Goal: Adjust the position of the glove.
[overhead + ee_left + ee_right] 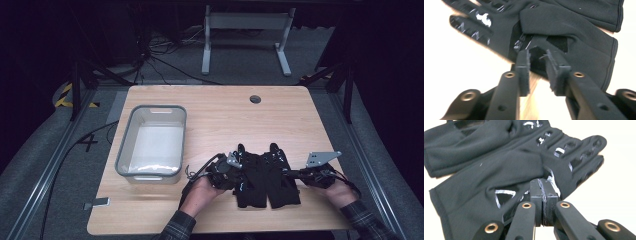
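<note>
Step in hand, as judged: pair of black gloves being taken up for transfer, prob. to the grey bin point(151, 144); bin stands on the table's point(280, 115) left half, apart from the gloves.

Left gripper point(537, 56): jaws part-open, a clear gap between pads; tips sit at the edge of the left glove point(574, 37), fabric just ahead of the gap, no clamp yet. Right gripper point(541, 185): jaws fully closed, pads pressed together at the edge of the right glove point(506, 170); cannot tell if any fabric is pinched.

Next move calls for: left jaws fwd over the glove edge, then close; confirm right-side hold before any lift.

Glove cond.: both lie flat, side by side, touching, at table's near centre btw. the two hands; soft black fabric w/ glossy print on fingers; cuffs toward the person; limp, will drape when raised.
</note>
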